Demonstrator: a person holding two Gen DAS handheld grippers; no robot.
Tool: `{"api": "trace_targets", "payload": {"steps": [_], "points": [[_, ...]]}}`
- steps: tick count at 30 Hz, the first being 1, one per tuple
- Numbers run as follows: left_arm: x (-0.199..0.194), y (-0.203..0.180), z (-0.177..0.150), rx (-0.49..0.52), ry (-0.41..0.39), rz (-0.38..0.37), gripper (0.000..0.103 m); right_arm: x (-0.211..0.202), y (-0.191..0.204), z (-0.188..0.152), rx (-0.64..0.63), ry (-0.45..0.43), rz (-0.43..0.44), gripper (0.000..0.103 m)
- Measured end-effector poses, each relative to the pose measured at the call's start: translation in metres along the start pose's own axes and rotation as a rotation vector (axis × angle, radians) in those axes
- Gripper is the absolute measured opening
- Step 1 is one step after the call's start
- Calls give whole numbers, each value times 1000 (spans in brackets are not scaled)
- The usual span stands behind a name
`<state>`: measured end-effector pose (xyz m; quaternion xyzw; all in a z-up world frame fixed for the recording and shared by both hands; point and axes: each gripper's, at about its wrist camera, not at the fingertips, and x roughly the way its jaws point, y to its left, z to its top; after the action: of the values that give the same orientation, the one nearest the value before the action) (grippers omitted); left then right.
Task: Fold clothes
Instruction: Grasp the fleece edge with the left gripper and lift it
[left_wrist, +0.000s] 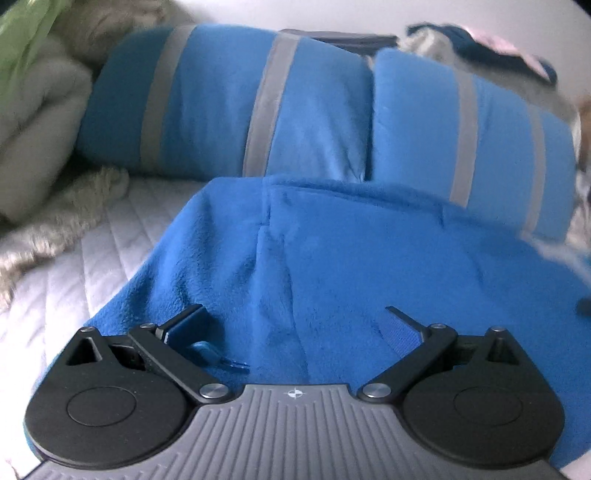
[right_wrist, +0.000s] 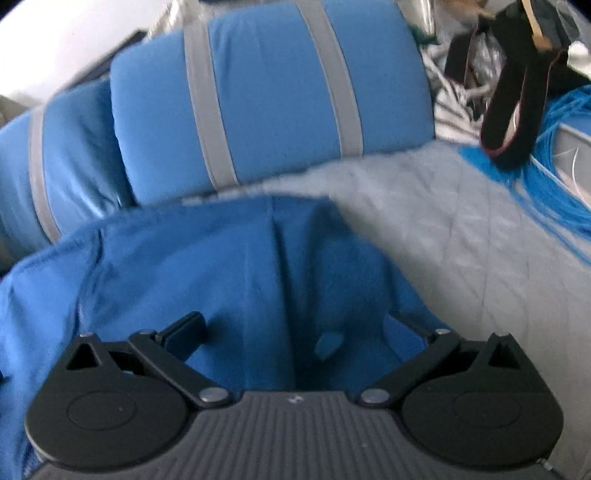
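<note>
A blue fleece garment lies on a white quilted bed cover. It also shows in the right wrist view, with a crease running up its middle. My left gripper is open, low over the garment's near part, and the fabric lies between its spread fingers. My right gripper is open too, low over the same garment near its right edge, with fabric bunched between the fingers. Neither gripper holds anything.
Two blue pillows with grey stripes lie just behind the garment. A pile of pale clothes sits at the left. Black straps, blue cord and striped cloth lie at the right.
</note>
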<state>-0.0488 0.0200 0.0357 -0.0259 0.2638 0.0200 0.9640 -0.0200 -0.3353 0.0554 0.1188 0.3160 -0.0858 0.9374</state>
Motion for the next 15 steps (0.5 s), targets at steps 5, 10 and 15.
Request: {"api": "trace_targets", "payload": {"steps": [5,10,15], "points": [[-1,8,16,-31,39,-36,101,-3,5,10,-56,14,43,102],[-1,40,60,-88,41,-143,101,-4,-3,40,-79,11,105,102],[23,82,90,-160,95,-102,101,25,-28,75,-29,57,85,102]]}}
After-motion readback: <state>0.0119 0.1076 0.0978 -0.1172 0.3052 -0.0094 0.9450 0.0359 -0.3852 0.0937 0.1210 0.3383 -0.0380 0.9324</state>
